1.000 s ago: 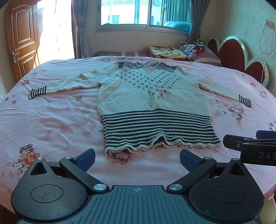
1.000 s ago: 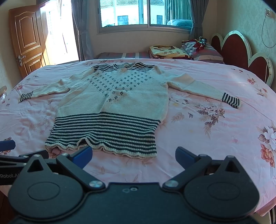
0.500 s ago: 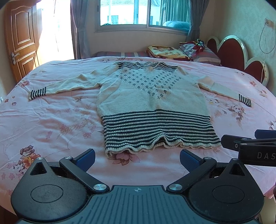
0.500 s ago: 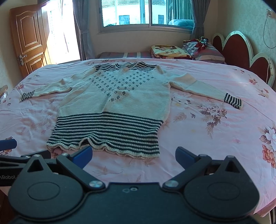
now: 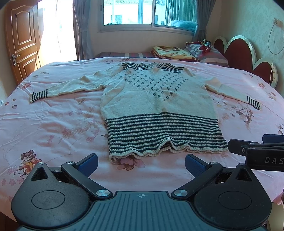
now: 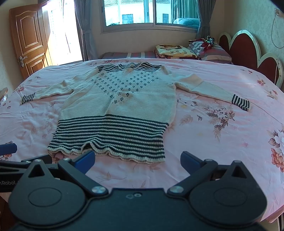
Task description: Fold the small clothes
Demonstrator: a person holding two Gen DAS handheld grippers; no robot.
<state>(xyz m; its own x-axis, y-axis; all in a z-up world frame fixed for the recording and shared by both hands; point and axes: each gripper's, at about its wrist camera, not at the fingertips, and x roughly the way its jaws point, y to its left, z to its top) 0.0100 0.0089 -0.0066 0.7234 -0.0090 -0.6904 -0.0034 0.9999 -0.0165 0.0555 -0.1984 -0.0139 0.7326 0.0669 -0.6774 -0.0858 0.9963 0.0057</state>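
A cream sweater (image 5: 156, 99) lies flat on a big bed with a pink flowery sheet (image 5: 53, 124). It is spread out, front side up, with both sleeves stretched out to the sides.

In the left wrist view, the left tool (image 5: 141, 162) hangs low over the near edge of the bed. Its two blue fingers are wide apart and hold nothing. Far off to the left of the tool is the striped cuff (image 5: 39, 94) of one sleeve. Straight ahead of the tool, just past its fingertips, is the wavy striped hem (image 5: 165, 142) of the sweater. The tool is near the hem but does not touch it. To the right, the other tool pokes in from the edge of this view.

In the right wrist view, the right tool (image 6: 136, 159) is also spread open with nothing in it. Its left finger (image 6: 83, 159) sits just in front of the hem (image 6: 106, 142), and most of the sweater (image 6: 120, 99) lies ahead and to the left of the tool. Farther ahead and to the right lies the other sleeve with its striped cuff (image 6: 240, 102).

Far behind the sweater are folded blankets (image 5: 172, 53), a red headboard (image 5: 241, 53), a window (image 5: 142, 12) and a brown door (image 5: 23, 39).
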